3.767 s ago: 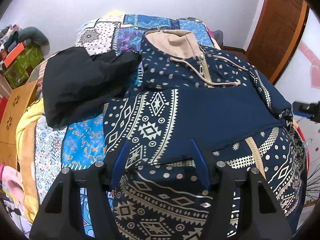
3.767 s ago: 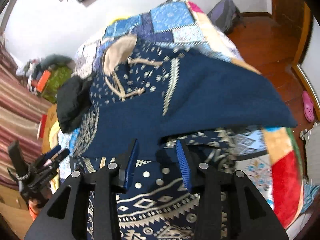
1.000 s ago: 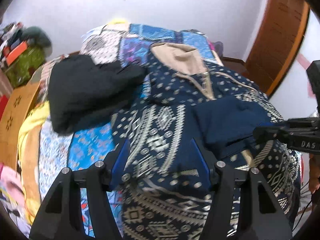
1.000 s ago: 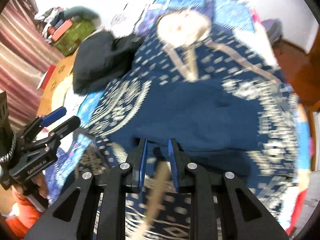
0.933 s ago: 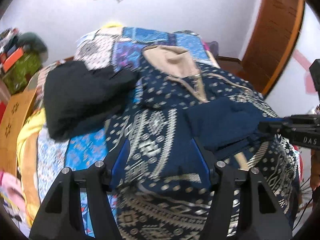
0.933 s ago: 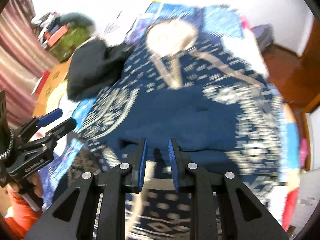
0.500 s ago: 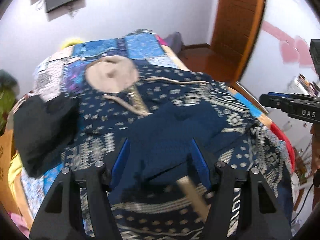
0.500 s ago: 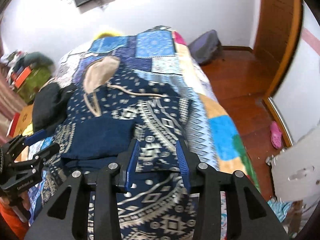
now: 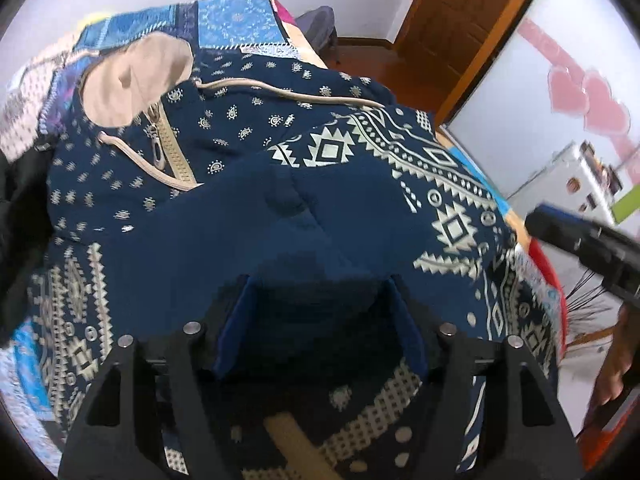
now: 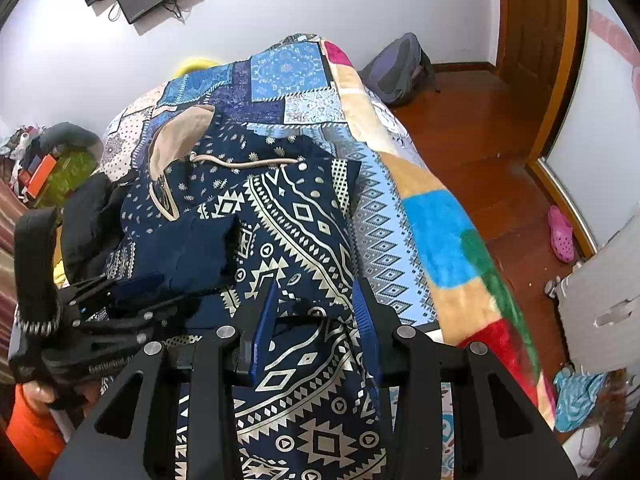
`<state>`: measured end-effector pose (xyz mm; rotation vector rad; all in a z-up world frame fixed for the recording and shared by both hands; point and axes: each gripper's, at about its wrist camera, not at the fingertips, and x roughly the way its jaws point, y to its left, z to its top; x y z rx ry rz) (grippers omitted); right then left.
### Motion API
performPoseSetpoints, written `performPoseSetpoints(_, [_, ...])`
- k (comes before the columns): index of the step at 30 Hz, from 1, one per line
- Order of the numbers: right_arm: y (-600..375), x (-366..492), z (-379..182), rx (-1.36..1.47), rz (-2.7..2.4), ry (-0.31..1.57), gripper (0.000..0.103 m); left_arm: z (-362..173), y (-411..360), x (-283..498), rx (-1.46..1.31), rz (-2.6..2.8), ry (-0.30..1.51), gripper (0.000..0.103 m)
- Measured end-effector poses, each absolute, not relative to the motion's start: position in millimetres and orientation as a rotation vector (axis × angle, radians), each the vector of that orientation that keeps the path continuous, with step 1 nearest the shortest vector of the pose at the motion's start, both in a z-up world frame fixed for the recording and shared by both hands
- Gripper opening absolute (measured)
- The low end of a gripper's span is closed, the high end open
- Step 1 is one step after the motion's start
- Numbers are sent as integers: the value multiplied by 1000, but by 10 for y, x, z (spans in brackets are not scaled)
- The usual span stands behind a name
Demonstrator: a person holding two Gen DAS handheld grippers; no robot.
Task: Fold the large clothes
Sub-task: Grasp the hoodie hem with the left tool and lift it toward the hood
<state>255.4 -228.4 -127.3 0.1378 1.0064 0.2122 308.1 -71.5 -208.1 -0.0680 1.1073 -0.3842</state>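
Observation:
A navy hoodie (image 9: 360, 168) with cream tribal print, a tan hood lining and drawstrings lies spread on the bed. A plain navy part (image 10: 188, 248) is folded over its chest. In the left wrist view my left gripper (image 9: 320, 312) hovers low over that plain fold. Its jaws are opening, with the dark cloth lying between them and the pads not pressing on it. In the right wrist view the left gripper (image 10: 148, 292) sits at the fold's near edge. My right gripper (image 10: 316, 312) stands open just above the printed side of the hoodie (image 10: 304, 216), gripping nothing.
A black garment (image 10: 88, 216) lies left of the hoodie. The patchwork quilt (image 10: 432, 220) drops off at the bed's right edge to a wooden floor with a backpack (image 10: 400, 68) and a pink shoe (image 10: 560, 232). A wooden door (image 9: 460, 20) stands behind.
Both grippers swung toward the bed's right side. The plain navy fold now lies across the hoodie's chest. The right jaws widened from nearly shut and the left jaws spread a little.

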Motion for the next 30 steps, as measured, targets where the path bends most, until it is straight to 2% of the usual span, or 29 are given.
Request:
performPoseSetpoints(3, [-2290,2575,-1313,140,209,1018,35,-2105,-687,3130,-82,-376,1092,63])
performPoseSetpoints(5, [-2287,2581,-1325,143,213,1023,35,-2098,-673,3139,-74,-367,1080,42])
performPoseSetpoints(6, [-2284,2583,-1326,143,215,1024,35,-2089,-657,3130,-74,-361,1073,36])
performPoseSetpoints(7, [-2278,2583,-1324,140,216,1023,35,-2070,-631,3117,-77,-355,1065,19])
performPoseSetpoints(8, [-2267,2585,-1321,137,217,1023,35,-2051,-602,3120,-77,-345,1059,13])
performPoseSetpoints(22, [-2027,2700,-1158,76,240,969,35,-1042,643,2502,-124,-71,718,12])
performPoseSetpoints(30, [-1809,2897,-1498,59,269,1070,39,-1263,1042,2353,-102,9,754,12])
